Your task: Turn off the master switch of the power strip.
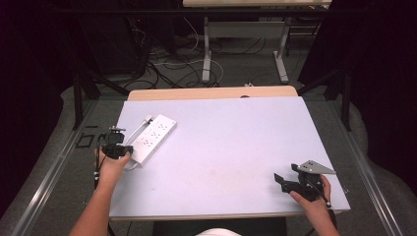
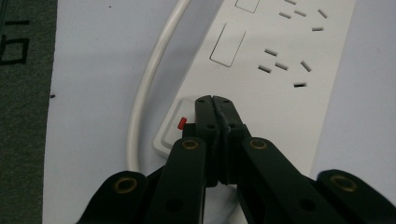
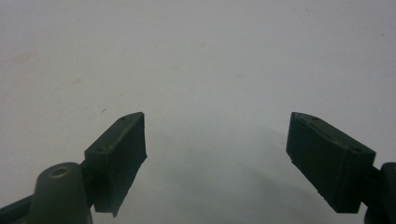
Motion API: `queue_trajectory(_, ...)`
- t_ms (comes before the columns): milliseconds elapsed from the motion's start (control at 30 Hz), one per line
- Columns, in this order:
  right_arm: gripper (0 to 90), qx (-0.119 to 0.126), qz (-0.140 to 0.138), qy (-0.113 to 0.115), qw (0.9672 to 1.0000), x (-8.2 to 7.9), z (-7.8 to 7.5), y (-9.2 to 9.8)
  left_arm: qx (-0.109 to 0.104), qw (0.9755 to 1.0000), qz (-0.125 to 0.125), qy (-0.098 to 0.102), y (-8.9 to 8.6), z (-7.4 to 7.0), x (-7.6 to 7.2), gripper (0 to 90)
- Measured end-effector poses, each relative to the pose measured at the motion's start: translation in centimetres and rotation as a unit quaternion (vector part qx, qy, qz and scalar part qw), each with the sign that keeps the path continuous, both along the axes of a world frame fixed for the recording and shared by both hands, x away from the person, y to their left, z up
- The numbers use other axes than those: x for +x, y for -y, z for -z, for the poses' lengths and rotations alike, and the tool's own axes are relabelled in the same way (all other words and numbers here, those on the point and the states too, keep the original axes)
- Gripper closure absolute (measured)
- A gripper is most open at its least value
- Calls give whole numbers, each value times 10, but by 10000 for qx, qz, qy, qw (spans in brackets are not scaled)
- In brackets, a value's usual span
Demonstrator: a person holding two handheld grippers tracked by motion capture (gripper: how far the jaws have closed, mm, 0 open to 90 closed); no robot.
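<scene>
A white power strip (image 1: 152,137) is seen lying slantwise at the left of the high view, on the pale table (image 1: 221,147), with its white cable (image 2: 149,88) curving along one side. The left gripper (image 2: 214,103) is set with its jaws pressed together, tips on the strip's switch end (beside a small red button (image 2: 181,123)); nothing is clamped. At lower right, the right gripper (image 1: 282,181) is held wide open and empty.

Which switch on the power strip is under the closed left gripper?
The end switch with the red mark, beside the white cable. The left gripper tips are over it; the other switches are plain white.
</scene>
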State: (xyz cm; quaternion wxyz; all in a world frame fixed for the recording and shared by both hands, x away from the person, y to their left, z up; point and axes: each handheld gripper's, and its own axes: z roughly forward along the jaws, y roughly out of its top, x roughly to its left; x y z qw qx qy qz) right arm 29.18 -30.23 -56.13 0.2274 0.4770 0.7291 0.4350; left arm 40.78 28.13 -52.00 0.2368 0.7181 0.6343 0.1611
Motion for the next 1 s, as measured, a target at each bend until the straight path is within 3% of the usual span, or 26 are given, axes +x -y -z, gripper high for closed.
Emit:
queue_trajectory(233,192,-23,-51,17,10000,0,0,1,-156,9998,-26,-71,-5,0,0,900)
queue_trajectory(300,192,-6,-33,4,10000,0,0,1,-211,9997,-77,-1,-5,1,1,900)
queue_trajectory(367,192,-5,-26,20,10000,0,0,2,-349,9993,-84,-99,-7,0,1,900)
queue_trajectory(467,192,3,-19,35,10000,0,-1,2,-498,9987,-137,28,-8,1,0,900)
queue_trajectory(633,191,-13,-14,28,10000,1,0,1,-498,9987,-116,59,-9,0,1,900)
queue_trajectory(667,191,-14,-17,25,10000,1,0,1,-517,9986,-103,-66,-10,-2,0,900)
queue_trajectory(1000,189,17,-2,17,10000,1,0,2,-510,9984,-245,27,-15,-2,0,899)
